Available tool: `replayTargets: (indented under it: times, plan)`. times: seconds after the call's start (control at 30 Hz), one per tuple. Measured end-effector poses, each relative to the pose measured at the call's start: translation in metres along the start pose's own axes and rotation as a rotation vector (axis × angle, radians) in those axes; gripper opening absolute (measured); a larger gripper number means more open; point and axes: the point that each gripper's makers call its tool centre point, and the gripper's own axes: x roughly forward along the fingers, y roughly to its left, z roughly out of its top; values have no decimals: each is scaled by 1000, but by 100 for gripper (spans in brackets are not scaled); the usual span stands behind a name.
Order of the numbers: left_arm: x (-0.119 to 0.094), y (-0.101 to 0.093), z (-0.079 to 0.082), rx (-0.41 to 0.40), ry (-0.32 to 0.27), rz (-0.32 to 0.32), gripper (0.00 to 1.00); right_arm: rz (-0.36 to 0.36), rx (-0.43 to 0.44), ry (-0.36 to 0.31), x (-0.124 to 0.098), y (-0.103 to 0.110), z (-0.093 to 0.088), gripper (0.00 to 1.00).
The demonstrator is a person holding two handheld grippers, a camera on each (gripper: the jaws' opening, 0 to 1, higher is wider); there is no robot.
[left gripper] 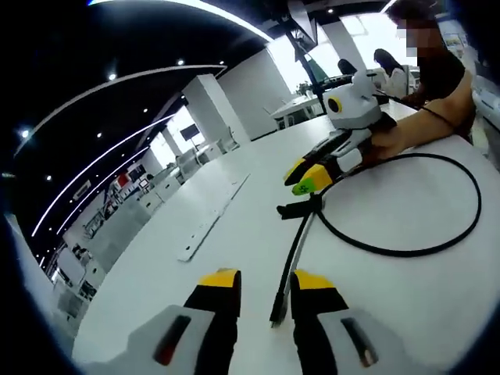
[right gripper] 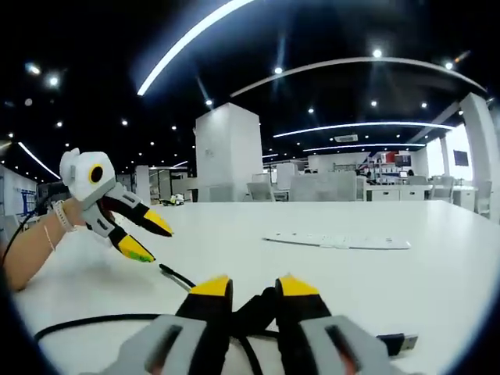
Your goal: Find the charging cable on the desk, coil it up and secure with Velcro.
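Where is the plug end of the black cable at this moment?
In the left gripper view, the plug end lies on the white desk, between the left gripper jaw tips.

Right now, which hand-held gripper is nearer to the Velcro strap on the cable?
Right. The right hand-held gripper has its tips just above the Velcro strap. The left hand-held gripper is farther down the cable, by its plug end.

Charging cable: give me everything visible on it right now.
The charging cable is thin, black and looks rubbery, lying on the white desk in one loose open loop, not coiled. A straight tail runs toward the left gripper, its plug end lying between the tips. The right gripper sits at the loop's crossing, jaws around a dark strap-like piece there; grip unclear.
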Motion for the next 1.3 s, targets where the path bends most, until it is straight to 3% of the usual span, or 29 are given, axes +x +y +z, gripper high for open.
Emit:
replayTargets:
  times: [0.17,0.27,0.43,0.6,0.7,0.83,0.93,1.0,1.1,1.17,1.3]
  plan:
    - [7,9,-5,-77,-16,41,32,-19,9,-2,0,-4,-1,27]
    - [12,16,1,-137,-61,83,32,-35,8,-7,0,-6,-1,28]
    - [15,26,19,-220,-173,121,32,-40,-5,-7,0,-4,-1,30]
    - [22,42,33,-373,-269,210,33,-47,8,-14,-1,-6,0,32]
    - [25,51,38,-476,-323,247,38,-34,62,-46,-3,-7,4,34]
    - [14,67,54,-648,-467,329,44,-52,77,-49,-5,-11,5,35]
    - [5,77,56,-675,-492,402,42,-68,63,-47,-7,-14,6,35]
    - [-4,87,56,-655,-505,504,42,-99,37,-50,-11,-17,10,35]
    - [-6,87,57,-679,-502,533,47,-155,-20,-63,-15,-23,17,37]
    - [-8,89,54,-746,-515,562,50,-193,-60,-74,-19,-26,23,39]
    - [-18,96,49,-815,-541,605,53,-241,-59,-91,-25,-31,31,40]
